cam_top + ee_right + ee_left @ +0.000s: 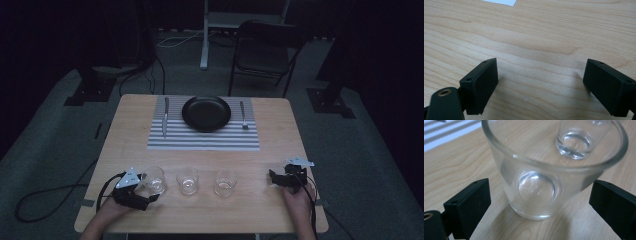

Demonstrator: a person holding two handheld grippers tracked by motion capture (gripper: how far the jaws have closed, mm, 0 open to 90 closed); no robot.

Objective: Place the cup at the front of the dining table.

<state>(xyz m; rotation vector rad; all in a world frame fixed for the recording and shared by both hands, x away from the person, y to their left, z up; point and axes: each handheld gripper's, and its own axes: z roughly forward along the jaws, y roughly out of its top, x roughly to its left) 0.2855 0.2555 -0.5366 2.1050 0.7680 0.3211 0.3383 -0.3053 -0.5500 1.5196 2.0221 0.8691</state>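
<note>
Glass between open left gripper, near table front edge

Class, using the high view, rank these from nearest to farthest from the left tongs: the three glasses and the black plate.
1. Left glass, between the left tongs.
2. Middle glass, next along the row.
3. Right glass, toward the right tongs.
4. Black plate, on the striped placemat at the far edge.
</note>
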